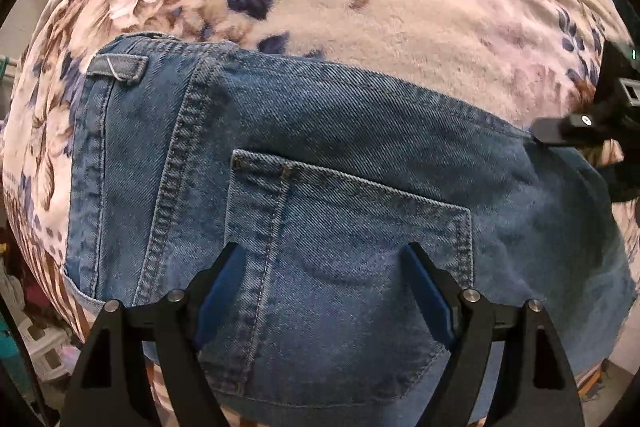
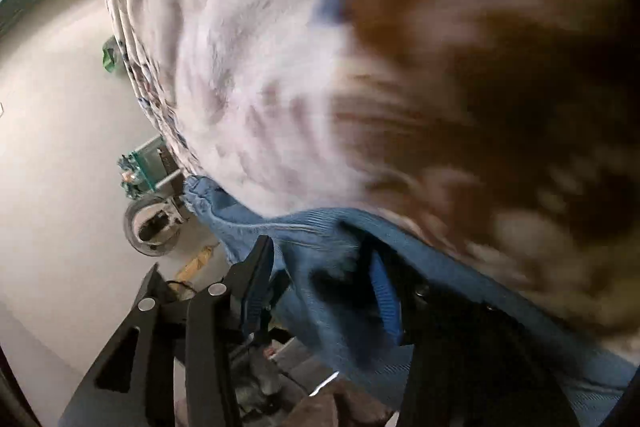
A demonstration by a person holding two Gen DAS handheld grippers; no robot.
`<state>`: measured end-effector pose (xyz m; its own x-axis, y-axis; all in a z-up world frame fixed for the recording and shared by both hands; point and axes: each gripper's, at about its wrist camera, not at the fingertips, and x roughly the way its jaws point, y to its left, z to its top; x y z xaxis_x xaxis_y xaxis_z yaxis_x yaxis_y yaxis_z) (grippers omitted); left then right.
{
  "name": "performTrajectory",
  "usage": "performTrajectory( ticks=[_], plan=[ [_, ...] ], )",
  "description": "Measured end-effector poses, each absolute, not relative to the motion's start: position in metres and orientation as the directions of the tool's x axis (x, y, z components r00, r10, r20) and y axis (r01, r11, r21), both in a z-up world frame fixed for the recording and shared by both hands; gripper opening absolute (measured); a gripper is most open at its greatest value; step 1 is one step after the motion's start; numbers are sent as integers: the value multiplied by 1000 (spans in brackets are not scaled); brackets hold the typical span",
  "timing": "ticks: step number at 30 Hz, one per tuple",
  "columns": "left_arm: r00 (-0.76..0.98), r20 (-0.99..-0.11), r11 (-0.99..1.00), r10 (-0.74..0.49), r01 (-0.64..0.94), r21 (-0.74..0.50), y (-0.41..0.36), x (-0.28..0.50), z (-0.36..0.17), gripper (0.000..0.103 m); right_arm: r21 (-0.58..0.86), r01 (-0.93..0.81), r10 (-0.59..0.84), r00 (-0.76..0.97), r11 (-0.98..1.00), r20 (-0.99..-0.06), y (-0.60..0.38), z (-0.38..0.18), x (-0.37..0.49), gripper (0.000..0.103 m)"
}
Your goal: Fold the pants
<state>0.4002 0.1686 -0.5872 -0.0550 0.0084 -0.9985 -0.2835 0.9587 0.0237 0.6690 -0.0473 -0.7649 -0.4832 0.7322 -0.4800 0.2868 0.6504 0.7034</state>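
Observation:
Blue denim pants [image 1: 320,155] lie folded on a floral blanket [image 1: 360,7], waistband and belt loop [image 1: 118,69] to the left, back pocket [image 1: 348,235] facing up. My left gripper [image 1: 322,247] hovers right over the pocket, pointing down, open, with nothing gripped. At the right edge of the left wrist view, a black finger [image 1: 554,131] of my right gripper rests at the pants' far edge. The right wrist view is blurred: my right gripper [image 2: 320,247] has its fingers apart with a loose fold of denim [image 2: 320,291] hanging between them at the bed's edge.
The blanket [image 2: 260,67] covers the bed and drops off at its left side. Beside it is pale floor [image 2: 60,147] with a round grey object [image 2: 152,227] and green items [image 2: 138,171]. White plastic clutter [image 1: 40,347] sits low on the left.

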Motion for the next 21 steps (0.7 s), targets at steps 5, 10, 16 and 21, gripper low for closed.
performTrajectory(
  ticks=[5, 10, 16, 21],
  plan=[
    [-61, -998, 957, -21, -291, -2, 172, 399, -591, 80, 734, 244, 753, -412, 634, -513, -54, -729, 670, 18],
    [-62, -998, 957, -13, -290, 6, 167, 394, -593, 80, 780, 294, 820, -357, 553, -448, -76, -716, 675, 17],
    [-69, -997, 960, -25, -281, -4, 172, 400, -591, 80, 711, 38, 606, -556, 702, -569, -57, -730, 675, 55],
    [-59, -998, 961, -19, -276, -2, 171, 397, -591, 80, 723, -95, 537, -604, 685, -589, -22, -715, 661, 61]
  ],
)
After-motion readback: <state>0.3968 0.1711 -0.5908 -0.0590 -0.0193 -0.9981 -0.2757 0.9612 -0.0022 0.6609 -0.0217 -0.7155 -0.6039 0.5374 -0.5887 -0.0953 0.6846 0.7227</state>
